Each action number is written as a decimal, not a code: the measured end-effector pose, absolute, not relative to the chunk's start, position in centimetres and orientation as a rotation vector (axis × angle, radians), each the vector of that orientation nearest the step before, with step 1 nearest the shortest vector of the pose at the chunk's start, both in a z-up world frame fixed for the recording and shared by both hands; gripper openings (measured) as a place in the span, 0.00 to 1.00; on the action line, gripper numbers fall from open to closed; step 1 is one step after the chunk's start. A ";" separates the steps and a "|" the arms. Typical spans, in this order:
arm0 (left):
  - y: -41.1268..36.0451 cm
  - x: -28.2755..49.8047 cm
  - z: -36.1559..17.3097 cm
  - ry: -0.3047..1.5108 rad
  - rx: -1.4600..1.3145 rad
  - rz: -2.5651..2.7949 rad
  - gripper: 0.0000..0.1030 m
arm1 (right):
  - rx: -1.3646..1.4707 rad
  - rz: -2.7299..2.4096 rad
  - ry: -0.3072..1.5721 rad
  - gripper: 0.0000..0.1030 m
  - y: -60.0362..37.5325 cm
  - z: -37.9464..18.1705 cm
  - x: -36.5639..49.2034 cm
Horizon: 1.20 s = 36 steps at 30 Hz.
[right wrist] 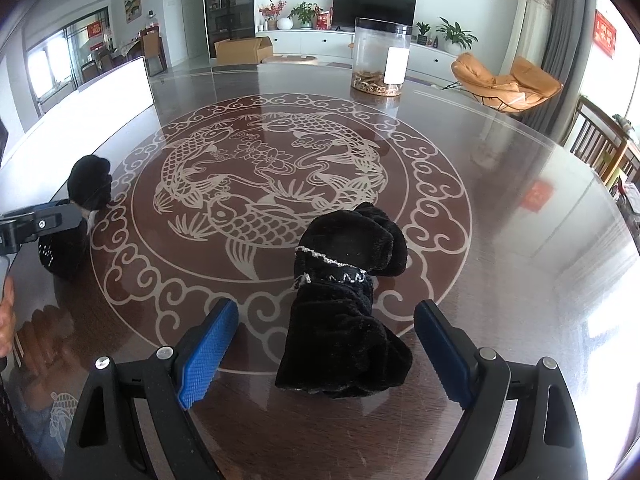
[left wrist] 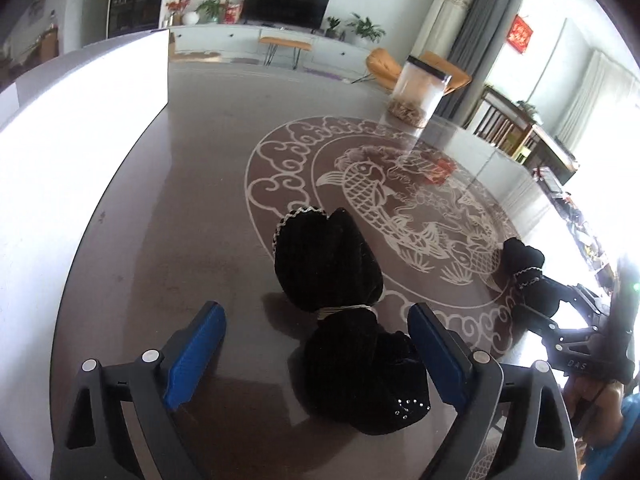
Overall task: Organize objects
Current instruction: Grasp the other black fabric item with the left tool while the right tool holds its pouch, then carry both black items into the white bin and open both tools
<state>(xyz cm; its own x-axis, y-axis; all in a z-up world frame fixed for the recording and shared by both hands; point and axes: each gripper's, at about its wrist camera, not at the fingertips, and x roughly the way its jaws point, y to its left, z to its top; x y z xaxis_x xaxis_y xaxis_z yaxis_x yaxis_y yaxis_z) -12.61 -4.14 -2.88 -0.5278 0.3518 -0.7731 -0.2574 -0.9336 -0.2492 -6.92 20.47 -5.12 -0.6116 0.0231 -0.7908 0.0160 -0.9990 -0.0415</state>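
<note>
- The dark glossy surface (right wrist: pixel 500 208), printed with a round fish medallion, carries everything; a white board (left wrist: pixel 80 120) stands along its far left edge.
- A clear lidded jar (right wrist: pixel 380 58) sits well away at the back, apparently not part of this step.
- Two black velvet pouches lie apart: one pouch (left wrist: pixel 348 320) between the left gripper's fingers, the other pouch (right wrist: pixel 344 304) between the right's.
- The left gripper (left wrist: pixel 316 352) is spread wide, straddling its pouch without squeezing.
- The right gripper (right wrist: pixel 326 354) is likewise spread, probably lined up to pinch.
</note>
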 end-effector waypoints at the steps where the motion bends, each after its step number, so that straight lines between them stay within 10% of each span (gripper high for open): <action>1: -3.4 -12.3 -2.9 -0.124 -1.300 2.481 0.90 | -1.385 2.819 -0.060 0.87 20.5 -5.1 -6.9; 4: -1.4 -11.9 -3.2 0.111 -1.378 2.512 0.89 | -1.382 2.849 0.018 0.87 21.2 -4.9 -6.9; 9: 0.6 -9.5 -2.5 0.237 -1.295 2.520 0.26 | -1.435 2.804 0.091 0.87 22.7 -4.8 -8.0; 13: -0.1 -8.2 -1.8 0.150 -1.283 2.523 0.23 | -1.552 2.745 -0.042 0.30 21.9 -4.4 -9.4; 27: -19.4 -4.8 11.3 -0.348 -1.073 2.842 0.23 | -1.477 3.279 -0.022 0.30 1.8 8.1 -11.4; 36: -31.3 -5.3 6.4 -0.421 -1.482 2.965 0.29 | -1.810 3.398 -0.207 0.31 -18.6 8.6 -17.0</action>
